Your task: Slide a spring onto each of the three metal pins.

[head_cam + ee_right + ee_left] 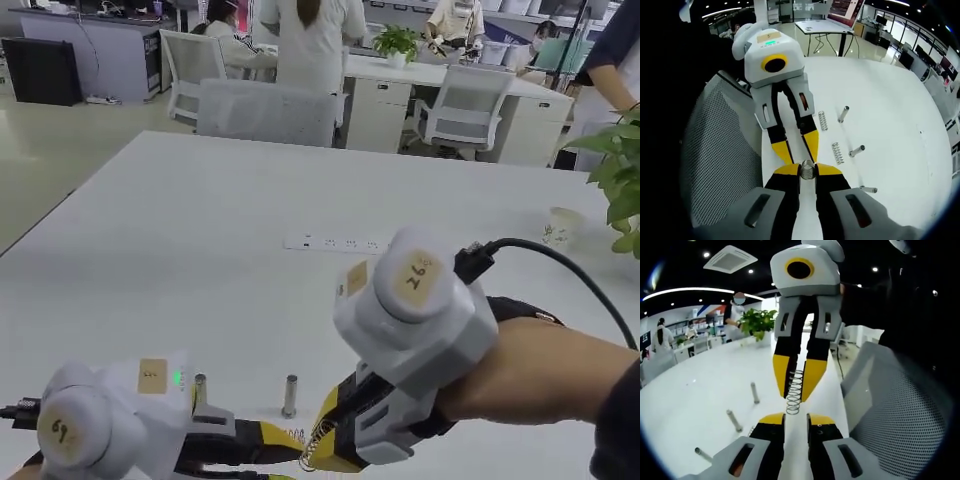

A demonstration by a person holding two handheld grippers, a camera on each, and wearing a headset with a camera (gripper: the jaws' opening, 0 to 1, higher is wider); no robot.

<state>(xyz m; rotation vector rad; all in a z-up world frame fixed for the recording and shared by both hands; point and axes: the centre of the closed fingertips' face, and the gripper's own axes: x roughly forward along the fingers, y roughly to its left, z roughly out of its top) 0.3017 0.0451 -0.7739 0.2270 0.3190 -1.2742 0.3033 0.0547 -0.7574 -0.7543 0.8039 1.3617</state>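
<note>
White workbench (200,220), grey office chairs (265,112), desks (440,75) behind, potted plant (397,42), pale floor (60,150); round ceiling lights (706,254), air vent (730,259)

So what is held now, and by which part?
The right gripper pinches a spring between its fingers, near one end; the other end is free. The left gripper holds nothing.

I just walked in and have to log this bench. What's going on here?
A person is working at a white table with a hand-held gripper in each hand. The right gripper is shut on a spring, and the left gripper points at it from close in front. Two more springs lie on the table beside the three metal pins. All three pins are bare.
</note>
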